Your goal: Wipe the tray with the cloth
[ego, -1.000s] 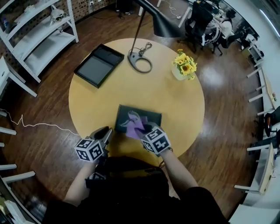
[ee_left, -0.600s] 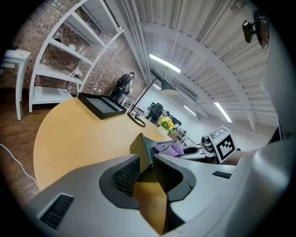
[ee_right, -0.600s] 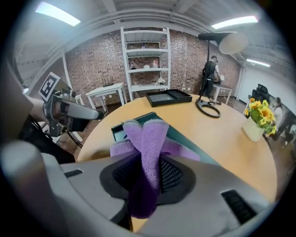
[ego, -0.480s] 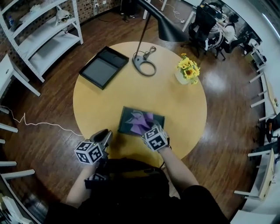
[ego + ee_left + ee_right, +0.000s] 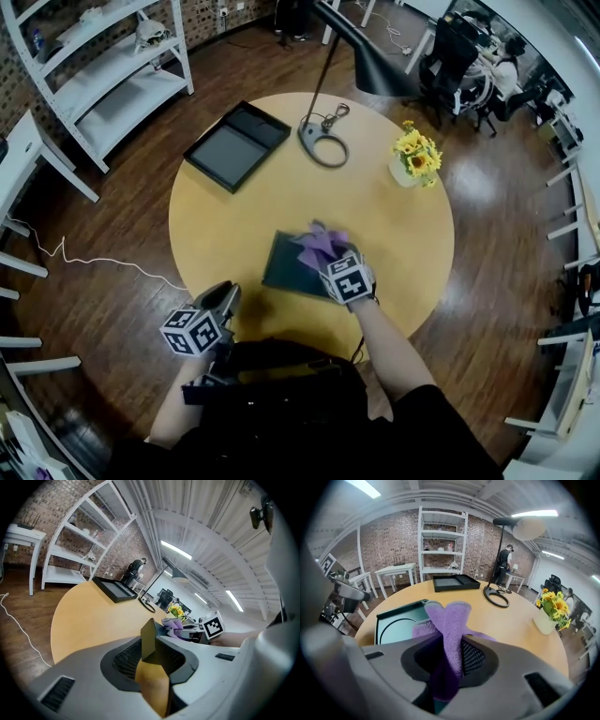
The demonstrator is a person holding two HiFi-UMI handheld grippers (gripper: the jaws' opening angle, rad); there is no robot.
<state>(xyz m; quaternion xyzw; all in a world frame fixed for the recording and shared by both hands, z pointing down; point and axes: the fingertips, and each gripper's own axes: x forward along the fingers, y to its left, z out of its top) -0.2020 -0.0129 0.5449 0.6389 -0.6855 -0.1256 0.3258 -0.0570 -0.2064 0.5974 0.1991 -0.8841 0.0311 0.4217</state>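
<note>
The dark green tray (image 5: 286, 267) lies on the round yellow table (image 5: 375, 216) near its front edge. My right gripper (image 5: 331, 263) is shut on a purple cloth (image 5: 322, 246), which bunches over the tray's far right part. In the right gripper view the cloth (image 5: 450, 620) stands up between the jaws, with the tray (image 5: 396, 623) to the left of it. My left gripper (image 5: 225, 295) hovers at the table's front left edge, just short of the tray's near corner. In the left gripper view its jaws (image 5: 152, 660) stand a narrow gap apart, holding nothing, with the tray (image 5: 149, 637) beyond them.
A second black tray (image 5: 237, 144) lies at the table's far left. The lamp's ring base (image 5: 324, 145) and black shade (image 5: 375, 66) are at the back, and a vase of yellow flowers (image 5: 417, 159) at the right. White shelves (image 5: 103, 66) stand on the wooden floor to the left.
My right gripper has dragged the cloth from the tray's middle toward its far right part. The left gripper has stayed at the table's front left edge.
</note>
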